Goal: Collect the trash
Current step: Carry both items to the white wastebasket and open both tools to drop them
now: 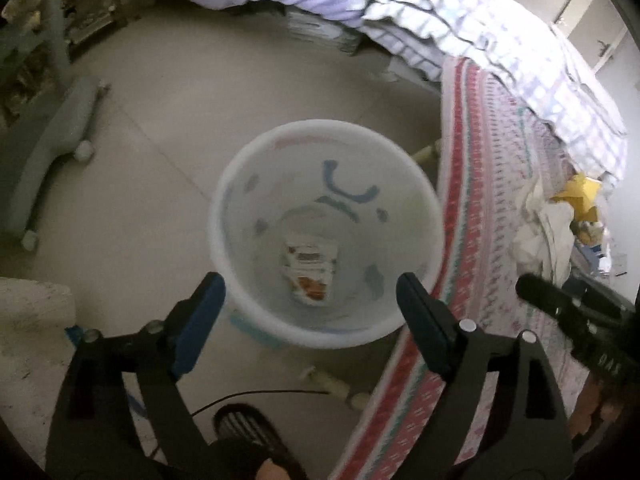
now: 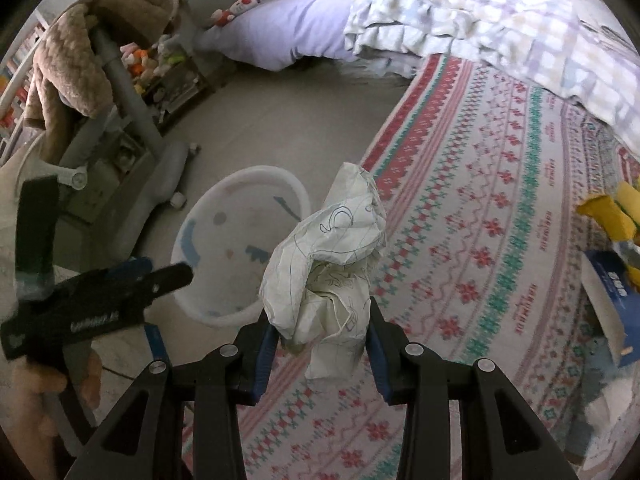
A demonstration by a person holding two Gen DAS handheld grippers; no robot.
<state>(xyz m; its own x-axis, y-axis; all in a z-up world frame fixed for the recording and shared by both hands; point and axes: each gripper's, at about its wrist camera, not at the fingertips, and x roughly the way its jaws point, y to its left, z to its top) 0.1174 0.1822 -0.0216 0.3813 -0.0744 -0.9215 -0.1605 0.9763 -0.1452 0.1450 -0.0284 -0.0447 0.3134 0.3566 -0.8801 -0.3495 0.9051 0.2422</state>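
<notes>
A white bin (image 1: 326,236) with blue and pink marks stands on the floor beside the bed; it also shows in the right wrist view (image 2: 240,240). A printed wrapper (image 1: 310,274) lies at its bottom. My left gripper (image 1: 310,320) is open and empty, right above the bin's near rim. My right gripper (image 2: 322,344) is shut on a crumpled sheet of paper (image 2: 328,264) with pen drawings, held above the patterned bedspread (image 2: 500,240), to the right of the bin. The left gripper's body (image 2: 100,304) shows at the left of the right wrist view.
The bed carries a checked quilt (image 2: 480,20) and a lilac pillow (image 2: 304,28). Yellow items (image 2: 608,212) and a blue box (image 2: 616,300) lie at the right. A grey wheeled chair base (image 1: 60,136) stands left of the bin. A slippered foot (image 1: 256,440) is below.
</notes>
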